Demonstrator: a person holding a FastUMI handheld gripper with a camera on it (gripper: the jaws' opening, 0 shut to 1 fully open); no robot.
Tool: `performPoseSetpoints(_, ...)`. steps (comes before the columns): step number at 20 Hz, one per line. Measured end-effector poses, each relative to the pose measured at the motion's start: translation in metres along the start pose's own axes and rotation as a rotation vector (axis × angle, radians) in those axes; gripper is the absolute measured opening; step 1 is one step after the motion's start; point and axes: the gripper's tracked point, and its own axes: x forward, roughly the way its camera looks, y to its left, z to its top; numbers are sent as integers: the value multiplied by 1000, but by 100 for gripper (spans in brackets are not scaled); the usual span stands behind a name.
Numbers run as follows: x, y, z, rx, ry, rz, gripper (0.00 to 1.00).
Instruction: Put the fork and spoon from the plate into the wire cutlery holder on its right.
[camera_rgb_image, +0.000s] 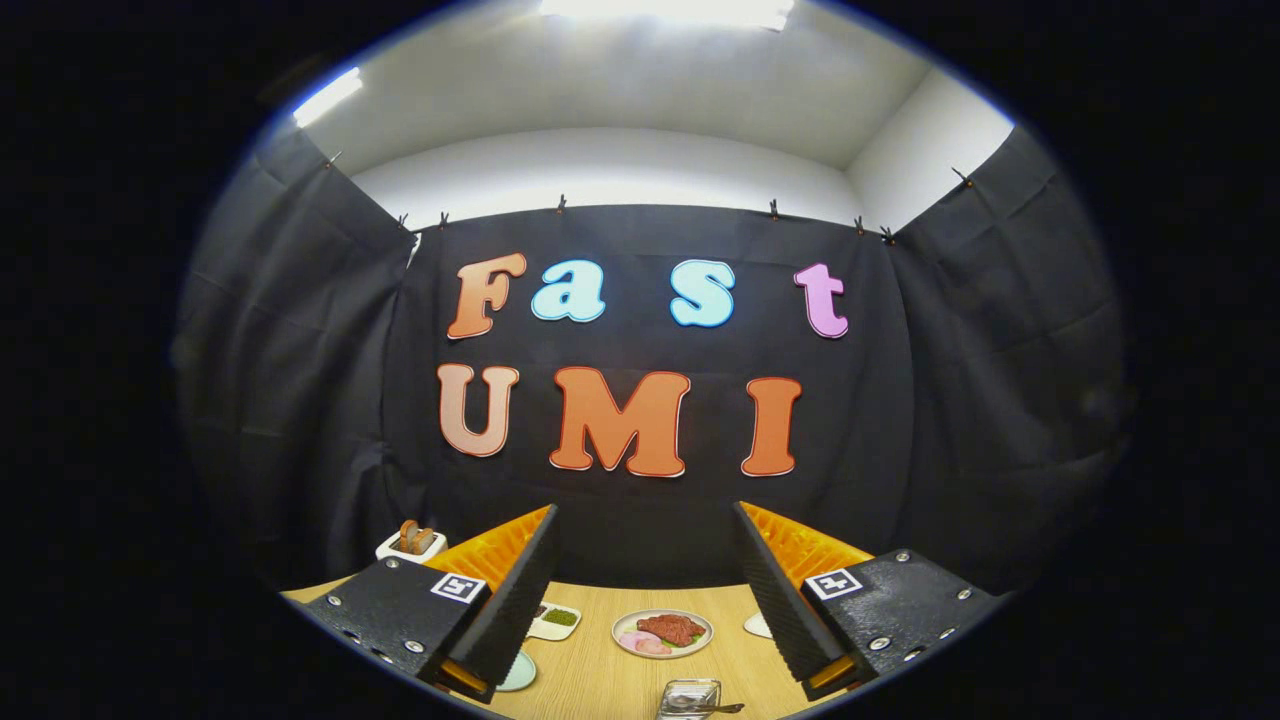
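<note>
the gripper (645, 600) hangs above a wooden table (590, 680) with its two fingers wide apart and nothing between them. just below and between the fingers sits a small clear dish (690, 697) with a utensil (712, 708) resting in it, too small to tell whether fork or spoon. beyond it, a plate (662, 634) holds meat and greens. a small tray (556, 621) with green food lies by the left finger. no wire holder can be made out, so the step in hand is unclear.
</note>
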Motion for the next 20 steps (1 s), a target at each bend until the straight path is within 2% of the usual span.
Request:
performPoseSetpoints(4,10,-9,-5,16,-12,42,100)
performPoseSetpoints(9,19,-6,-20,-5,-22,165,100)
performPoseSetpoints(11,23,-13,-40,-32,9,167,100)
performPoseSetpoints(13,23,-7,-58,-40,37,212,100)
performPoseSetpoints(20,25,-14,-69,-54,11,282,99)
